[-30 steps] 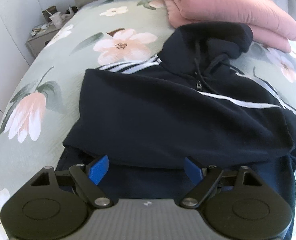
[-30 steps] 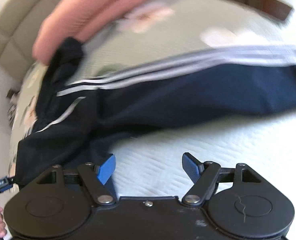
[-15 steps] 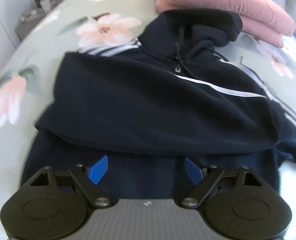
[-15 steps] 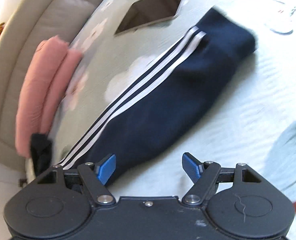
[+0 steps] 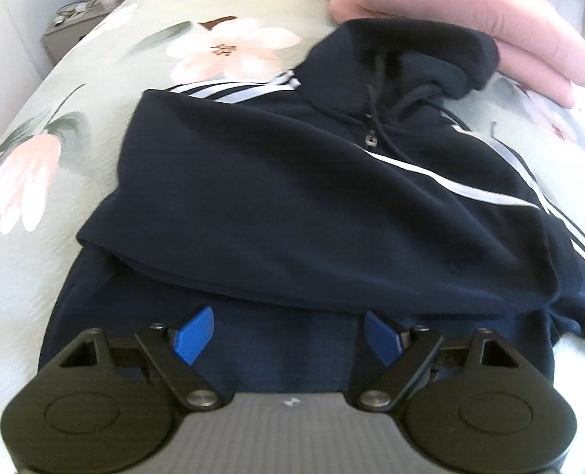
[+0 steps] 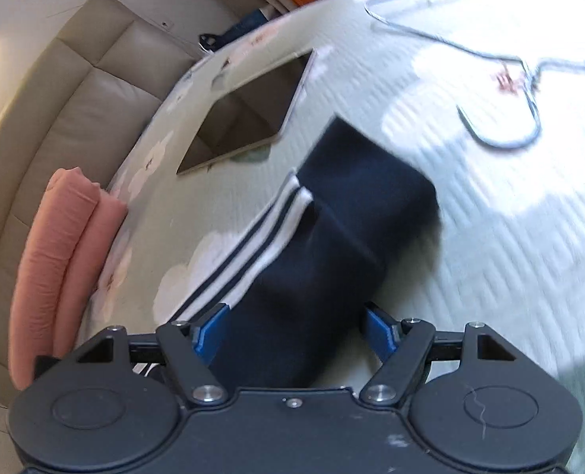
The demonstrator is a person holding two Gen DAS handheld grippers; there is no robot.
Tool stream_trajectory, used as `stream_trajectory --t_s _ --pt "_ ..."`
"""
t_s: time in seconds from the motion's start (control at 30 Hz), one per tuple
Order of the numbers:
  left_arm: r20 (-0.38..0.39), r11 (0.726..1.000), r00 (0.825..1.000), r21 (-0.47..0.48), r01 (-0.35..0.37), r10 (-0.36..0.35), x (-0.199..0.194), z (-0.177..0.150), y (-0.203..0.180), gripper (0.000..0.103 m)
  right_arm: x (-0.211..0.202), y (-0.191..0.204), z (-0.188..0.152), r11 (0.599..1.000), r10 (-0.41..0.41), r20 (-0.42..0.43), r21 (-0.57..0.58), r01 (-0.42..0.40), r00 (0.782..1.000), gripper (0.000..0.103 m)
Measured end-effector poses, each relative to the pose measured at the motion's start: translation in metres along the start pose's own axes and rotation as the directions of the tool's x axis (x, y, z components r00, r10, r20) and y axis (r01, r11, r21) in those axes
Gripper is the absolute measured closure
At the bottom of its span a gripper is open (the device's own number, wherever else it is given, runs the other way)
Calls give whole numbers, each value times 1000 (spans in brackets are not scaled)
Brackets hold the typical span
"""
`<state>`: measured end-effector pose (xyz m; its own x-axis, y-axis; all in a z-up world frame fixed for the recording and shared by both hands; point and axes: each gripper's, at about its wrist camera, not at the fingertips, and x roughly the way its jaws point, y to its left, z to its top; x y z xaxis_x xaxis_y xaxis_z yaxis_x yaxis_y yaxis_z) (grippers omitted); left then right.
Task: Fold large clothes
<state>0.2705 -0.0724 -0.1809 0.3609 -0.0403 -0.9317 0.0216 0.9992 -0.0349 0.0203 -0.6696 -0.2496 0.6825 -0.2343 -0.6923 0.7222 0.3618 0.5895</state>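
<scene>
Broadly, the navy hoodie (image 5: 292,205) lies front-up across the flowered bed (image 5: 106,91), its hood at twelve o'clock against the folded pink blanket (image 5: 470,12), one sleeve already laid over the chest. The other sleeve (image 6: 324,237) stretches out flat toward one o'clock in the right wrist view, its cuff near a tablet (image 6: 249,114) and a wire hanger (image 6: 490,79). The step in hand looks like taking this sleeve to fold it across the body. To do it well, I judge the grip should take both layers of the sleeve, then carry it low and level so the striped edge lands straight.

The right tongs (image 6: 296,333) point down at a slant, wide apart, straddling the sleeve without pinching it. The left tongs (image 5: 290,339) point steeply down over the hem at six o'clock, also wide and empty.
</scene>
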Motion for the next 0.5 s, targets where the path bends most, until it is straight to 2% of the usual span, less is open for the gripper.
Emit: stream_trajectory --t_s 0.07,0.17,0.2,0.23,0.27,0.3,0.4,0.5 --pt "-1 1000 1000 -19 6 -6 2 3 6 17 5 5 3 1000 -20 33 -22 21 999 13" --pt "-7 999 1000 -52 13 -14 4 5 14 17 15 22 2 990 -88 75 -103 95 993 13" --pt "-5 998 1000 -54 15 -15 4 6 16 17 17 28 0 985 -107 90 -128 118 990 19" --pt "-4 998 1000 -56 12 -12 3 7 18 17 20 35 -3 975 -129 111 -168 147 985 31" --pt "1 998 1000 -55 3 -3 1 8 20 17 19 41 -5 962 -160 131 -202 184 978 77" --pt "6 999 1000 -52 -8 8 -1 8 21 17 19 47 -7 948 -195 149 -225 226 969 93" --pt "18 999 999 -29 -45 46 -6 10 22 17 13 68 -15 918 -219 220 -283 277 951 93" --pt "43 998 997 20 -66 65 -14 12 22 17 -2 90 -13 930 -155 233 -294 221 960 93"
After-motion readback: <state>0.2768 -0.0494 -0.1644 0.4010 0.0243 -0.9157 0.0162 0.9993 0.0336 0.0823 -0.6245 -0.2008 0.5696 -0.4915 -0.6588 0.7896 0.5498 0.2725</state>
